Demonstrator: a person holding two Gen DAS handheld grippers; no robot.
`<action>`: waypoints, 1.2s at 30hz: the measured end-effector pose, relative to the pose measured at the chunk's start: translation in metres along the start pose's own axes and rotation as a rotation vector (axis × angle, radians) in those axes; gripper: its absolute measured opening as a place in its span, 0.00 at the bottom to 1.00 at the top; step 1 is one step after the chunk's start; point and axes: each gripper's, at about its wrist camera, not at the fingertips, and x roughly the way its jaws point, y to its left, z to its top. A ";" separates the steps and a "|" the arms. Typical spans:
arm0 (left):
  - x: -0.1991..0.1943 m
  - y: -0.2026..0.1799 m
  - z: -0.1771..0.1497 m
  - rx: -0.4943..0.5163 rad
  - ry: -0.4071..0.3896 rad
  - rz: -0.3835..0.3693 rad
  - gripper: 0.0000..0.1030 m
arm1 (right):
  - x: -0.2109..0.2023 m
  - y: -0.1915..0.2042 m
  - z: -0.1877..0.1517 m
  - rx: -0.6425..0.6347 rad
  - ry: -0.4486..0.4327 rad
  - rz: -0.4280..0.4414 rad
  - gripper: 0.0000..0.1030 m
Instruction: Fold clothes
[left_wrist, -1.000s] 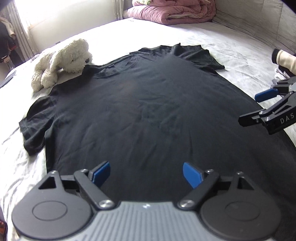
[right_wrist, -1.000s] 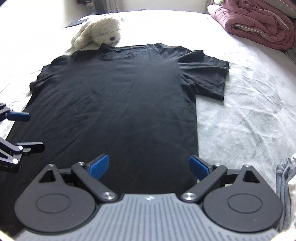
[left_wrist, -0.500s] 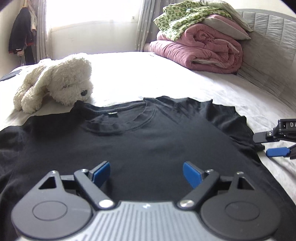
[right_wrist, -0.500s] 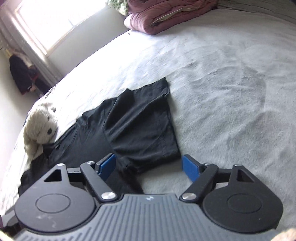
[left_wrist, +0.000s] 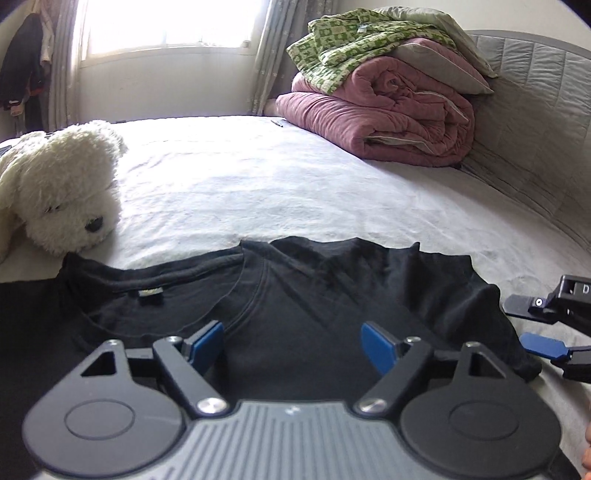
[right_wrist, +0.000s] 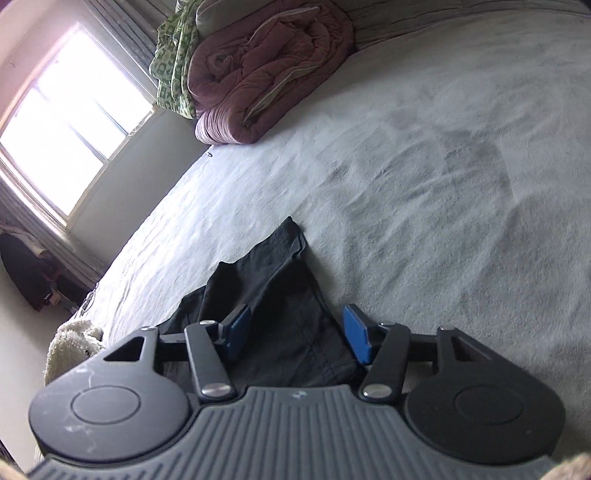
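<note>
A black T-shirt (left_wrist: 295, 306) lies flat on the white bed, collar facing away. My left gripper (left_wrist: 293, 343) is open and low over the shirt just below the collar, near the right shoulder. My right gripper (right_wrist: 299, 334) is open and straddles the hem of the shirt's right sleeve (right_wrist: 273, 280). The right gripper also shows at the right edge of the left wrist view (left_wrist: 532, 325), beside the sleeve.
A white plush dog (left_wrist: 62, 192) lies at the shirt's left shoulder. Folded maroon and green quilts (left_wrist: 380, 107) are stacked at the head of the bed by the padded headboard (left_wrist: 535, 122). A window (right_wrist: 62, 129) and hanging clothes stand beyond.
Both grippers moved forward from the shirt's bottom hem to its top. The left gripper came close to the collar, the right gripper came down around the right sleeve. Both stayed open.
</note>
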 end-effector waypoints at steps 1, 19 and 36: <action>0.005 -0.002 0.003 0.003 0.005 -0.021 0.72 | 0.001 -0.003 -0.002 -0.001 -0.015 0.015 0.53; 0.045 -0.019 0.040 -0.192 0.187 -0.304 0.60 | 0.000 0.005 0.002 0.044 -0.006 0.233 0.10; 0.047 -0.026 0.043 -0.205 0.299 -0.448 0.73 | 0.015 0.040 -0.016 -0.131 0.170 0.299 0.08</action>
